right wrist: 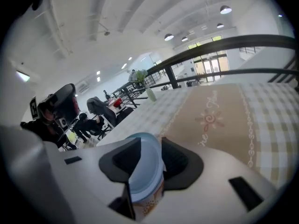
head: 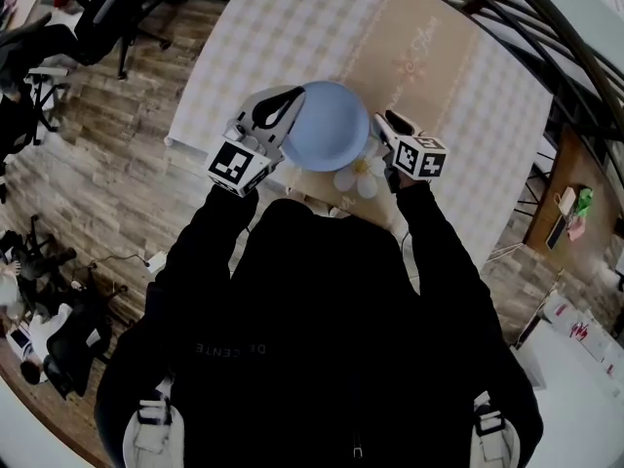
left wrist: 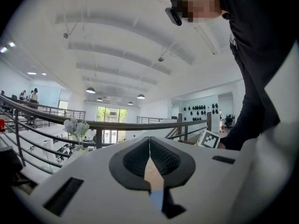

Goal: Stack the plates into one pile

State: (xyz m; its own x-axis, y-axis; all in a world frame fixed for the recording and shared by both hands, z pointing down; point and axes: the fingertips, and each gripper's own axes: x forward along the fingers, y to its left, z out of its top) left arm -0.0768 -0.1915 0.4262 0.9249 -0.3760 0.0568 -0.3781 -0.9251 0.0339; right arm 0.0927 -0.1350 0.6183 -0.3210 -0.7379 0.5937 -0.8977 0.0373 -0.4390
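A light blue plate point(head: 330, 125) hangs over the near edge of the checked table point(head: 458, 86). My left gripper point(head: 290, 125) lies on the plate's left rim. In the left gripper view its jaws point(left wrist: 149, 141) are closed tip to tip, with blue showing in the slit below. My right gripper point(head: 382, 136) is at the plate's right rim. In the right gripper view the blue plate point(right wrist: 145, 167) stands edge-on between the parted jaws of my right gripper point(right wrist: 149, 146), with a gap on its right side. A white flower-patterned plate point(head: 359, 177) lies beneath, near the table edge.
A dark railing point(head: 546, 37) runs past the table's far right side. Office chairs point(head: 107, 13) stand on the wooden floor at the left. A vase of flowers point(right wrist: 150, 93) stands at the table's far end. The tan runner point(right wrist: 219, 120) lies bare.
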